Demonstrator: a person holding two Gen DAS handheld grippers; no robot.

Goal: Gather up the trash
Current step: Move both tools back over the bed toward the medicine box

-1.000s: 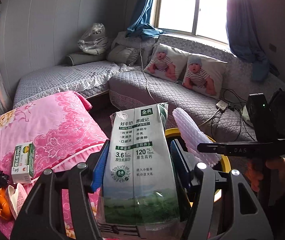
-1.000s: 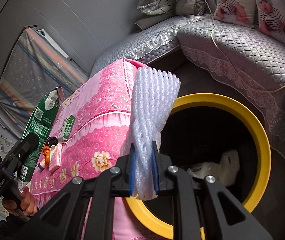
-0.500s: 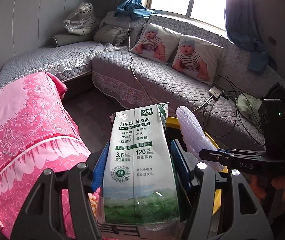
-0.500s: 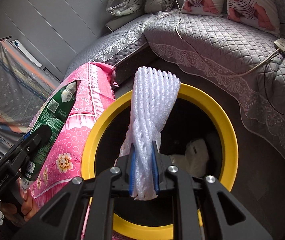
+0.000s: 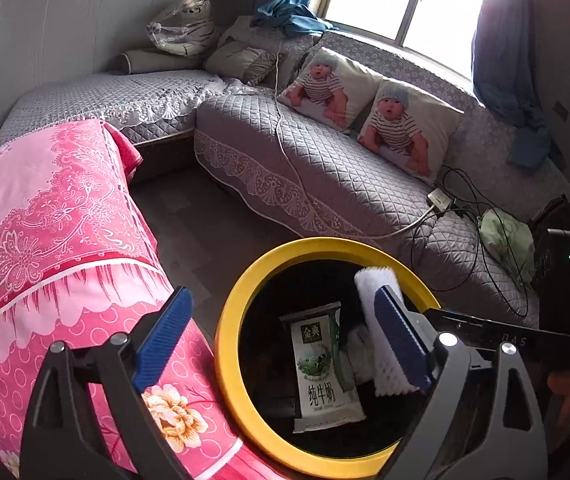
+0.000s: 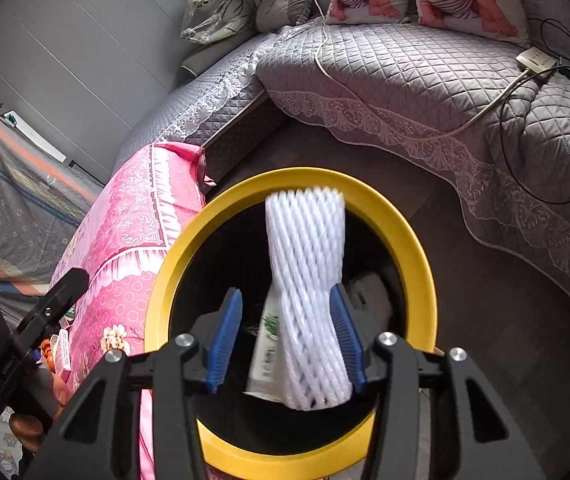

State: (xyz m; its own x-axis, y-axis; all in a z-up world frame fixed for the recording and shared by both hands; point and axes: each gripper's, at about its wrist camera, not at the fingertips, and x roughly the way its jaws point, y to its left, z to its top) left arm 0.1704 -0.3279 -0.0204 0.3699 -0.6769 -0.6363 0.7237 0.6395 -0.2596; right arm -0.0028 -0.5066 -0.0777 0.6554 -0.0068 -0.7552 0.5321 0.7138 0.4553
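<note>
A yellow-rimmed black bin (image 5: 227, 344) stands on the floor beside the pink-covered table; it also shows in the right wrist view (image 6: 413, 248). The milk carton (image 5: 323, 368) lies inside the bin, also glimpsed in the right wrist view (image 6: 267, 344). My left gripper (image 5: 281, 340) is open and empty above the bin. My right gripper (image 6: 285, 340) is open over the bin's mouth. The white foam fruit net (image 6: 309, 288) sits loose between its spread jaws, touching only the right pad. The net also shows in the left wrist view (image 5: 377, 320).
The pink floral tablecloth (image 5: 45, 220) is at the left of the bin. A grey quilted sofa (image 5: 325, 176) with baby-print pillows (image 5: 401, 128) and cables runs behind it. Small boxes and an orange item (image 6: 59, 354) lie on the table.
My left gripper opened and the milk carton dropped into the bin. My right gripper opened around the foam net. Both grippers moved over the bin.
</note>
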